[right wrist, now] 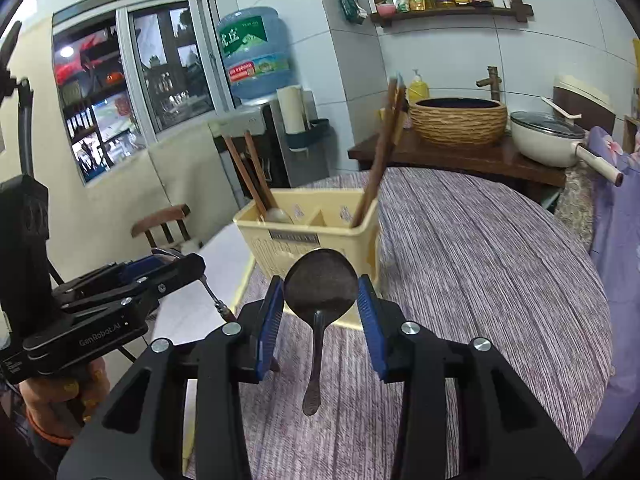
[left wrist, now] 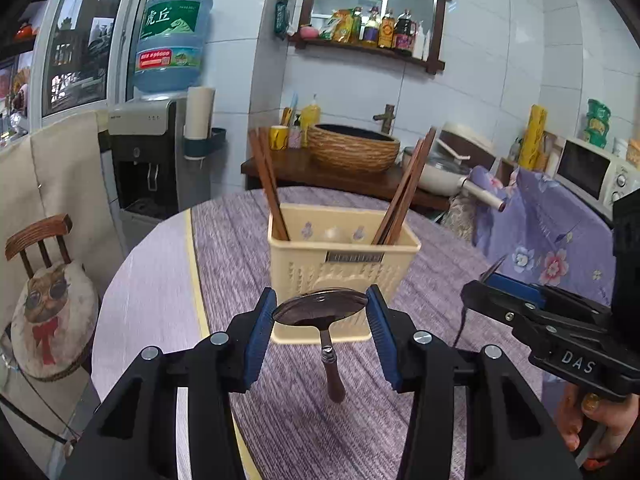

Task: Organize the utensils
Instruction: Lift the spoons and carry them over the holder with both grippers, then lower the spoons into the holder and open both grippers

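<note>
Purple cloth covers the counter (left wrist: 440, 264) under a yellow utensil basket (left wrist: 340, 268) holding chopsticks (left wrist: 404, 196). Each hand-held gripper clamps a spoon by its bowl: left hand-held gripper (left wrist: 320, 312) a wooden-handled spoon (left wrist: 320, 306), right hand-held gripper (right wrist: 320, 300) a dark spoon (right wrist: 320, 284).

Both grippers, left gripper (left wrist: 320, 312) and right gripper (right wrist: 320, 304), are matte black with ribbed blue pads on the fingers (left wrist: 262, 328), silver screws, white lettering "GenRobot.AI" and "DAS", and yellow-painted nails on the hand (left wrist: 592, 420).
</note>
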A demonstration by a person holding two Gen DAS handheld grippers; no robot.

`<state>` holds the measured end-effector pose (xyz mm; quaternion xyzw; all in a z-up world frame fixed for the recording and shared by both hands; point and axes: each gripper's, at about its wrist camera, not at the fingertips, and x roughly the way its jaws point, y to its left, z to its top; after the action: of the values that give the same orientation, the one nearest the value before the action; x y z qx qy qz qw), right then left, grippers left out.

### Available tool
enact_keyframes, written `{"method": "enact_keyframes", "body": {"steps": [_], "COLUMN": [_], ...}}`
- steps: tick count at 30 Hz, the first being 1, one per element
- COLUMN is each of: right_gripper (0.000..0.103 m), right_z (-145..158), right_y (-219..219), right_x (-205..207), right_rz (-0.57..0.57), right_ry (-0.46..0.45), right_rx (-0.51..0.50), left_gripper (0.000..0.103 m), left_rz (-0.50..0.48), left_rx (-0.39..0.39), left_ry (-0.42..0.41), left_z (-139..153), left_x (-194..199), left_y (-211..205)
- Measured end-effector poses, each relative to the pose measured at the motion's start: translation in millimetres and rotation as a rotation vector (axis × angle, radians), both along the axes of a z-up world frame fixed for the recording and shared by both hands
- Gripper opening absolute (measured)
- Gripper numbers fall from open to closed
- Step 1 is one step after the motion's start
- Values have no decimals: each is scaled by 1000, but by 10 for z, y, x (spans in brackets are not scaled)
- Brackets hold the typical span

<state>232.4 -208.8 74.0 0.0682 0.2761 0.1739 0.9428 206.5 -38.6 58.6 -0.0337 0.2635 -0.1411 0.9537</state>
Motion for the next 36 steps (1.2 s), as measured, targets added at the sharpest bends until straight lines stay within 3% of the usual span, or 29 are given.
{"method": "enact_keyframes", "body": {"steps": [4,9,14,17,21,28,36], "right_gripper": [38,38,38,38,38,38,39], "right_z": [364,897,1124,1032,773,344,-9], "right_y": [48,100,141,201,268,344,336], "right_x": [113,326,589,722,840,840,857], "right_rz": [11,-14,-56,-85,-92,-98,-84], "right_ry": [-79,-194,-244,-255,-229,-234,-162], "right_rx": [1,-11,-28,-66,-89,-157,-154], "left_gripper": [46,46,46,46,46,46,46], "left_rz": [-34,-8,34,53,53,62,47], "left_rx": [-29,-21,0,12,14,46,51], "left_ry": [-45,-144,-211,-215,-173,-182,-99], "left_z": [380,901,1161,1101,813,367,52], "left_x": [117,291,547,684,833,839,883], "left_y": [29,54,7,-25,-71,-141,-156]}}
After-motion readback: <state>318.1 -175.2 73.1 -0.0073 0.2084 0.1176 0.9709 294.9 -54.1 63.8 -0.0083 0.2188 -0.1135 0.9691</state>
